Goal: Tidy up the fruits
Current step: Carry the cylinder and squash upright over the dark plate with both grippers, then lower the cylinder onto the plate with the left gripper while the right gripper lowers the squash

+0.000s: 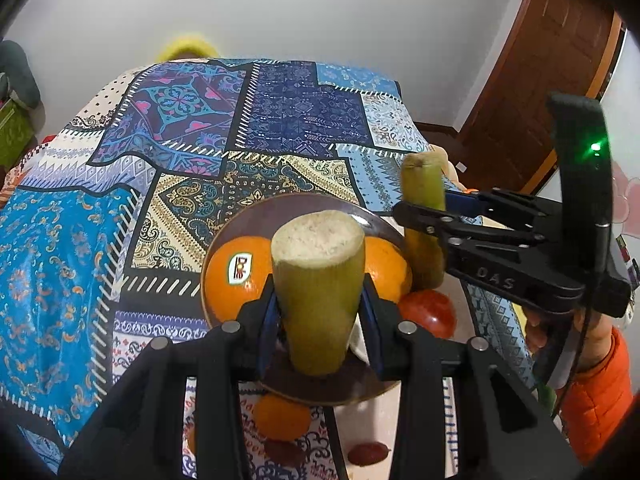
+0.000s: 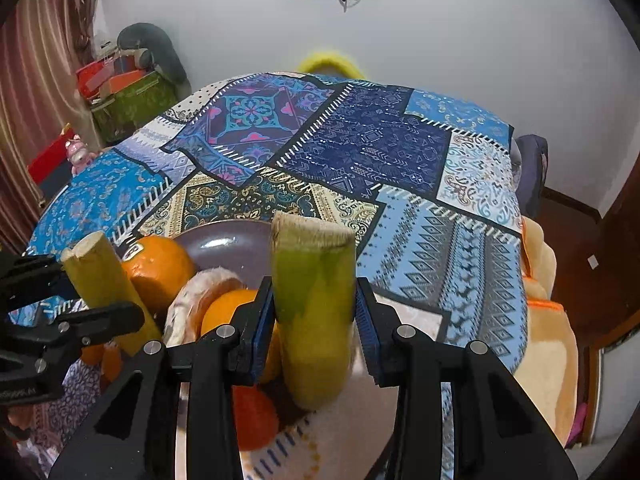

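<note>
Right now my left gripper clamps one sugarcane piece upright above the plate, and my right gripper clamps the other cane piece off the plate's right rim. I'd lower each slowly, lay it flat in the bare far part, then release. Two oranges already sit on the plate, near the table's front edge.

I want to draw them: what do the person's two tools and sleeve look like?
Both the left tool and right tool are black with blue pads and silver bolts. The right one has raised lettering, a green light and a thin black cable. The sleeve is puffy orange.
</note>
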Tool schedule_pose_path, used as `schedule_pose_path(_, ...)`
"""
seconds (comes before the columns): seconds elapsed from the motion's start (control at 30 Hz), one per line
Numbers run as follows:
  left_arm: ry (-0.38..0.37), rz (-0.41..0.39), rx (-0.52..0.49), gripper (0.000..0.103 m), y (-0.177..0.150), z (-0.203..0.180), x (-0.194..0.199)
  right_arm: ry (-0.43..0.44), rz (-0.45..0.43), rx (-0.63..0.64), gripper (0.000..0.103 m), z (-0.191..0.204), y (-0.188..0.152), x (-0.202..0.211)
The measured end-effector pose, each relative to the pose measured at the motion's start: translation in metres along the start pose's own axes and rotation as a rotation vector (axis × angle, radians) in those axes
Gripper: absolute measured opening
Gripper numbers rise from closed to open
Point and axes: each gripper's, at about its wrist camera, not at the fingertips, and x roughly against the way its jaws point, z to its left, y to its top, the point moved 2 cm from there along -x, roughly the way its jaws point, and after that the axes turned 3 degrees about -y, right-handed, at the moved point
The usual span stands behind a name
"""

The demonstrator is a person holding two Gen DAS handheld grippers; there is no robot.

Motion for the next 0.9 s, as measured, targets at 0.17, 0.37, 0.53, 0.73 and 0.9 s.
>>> schedule_pose_path(0.17,0.006,-0.008,0.001,0.037,0.005,0.001,-0.005,0.009,0.022,-0.027,0.035,-0.005,0.004,-0.017)
schedule_pose_path(0.37,0.051,-0.022,-0.043,0.037,0.006,-0.007,-0.011,0.012,0.069,-0.047,0.035,-0.007,0.001,-0.037)
schedule_pose_path(0.53,0.063,-0.029,-0.051,0.038,0.006,-0.008,-0.014,0.02,0.096,-0.061,0.035,-0.011,-0.005,-0.047)
schedule_pose_path(0.73,0.05,-0.025,-0.042,0.043,0.006,-0.008,-0.014,0.041,0.105,-0.084,0.036,-0.013,-0.005,-0.049)
schedule_pose_path(0.9,0.05,-0.019,-0.034,0.049,0.005,-0.01,-0.01,0.019,0.101,-0.067,0.036,-0.01,-0.004,-0.044)
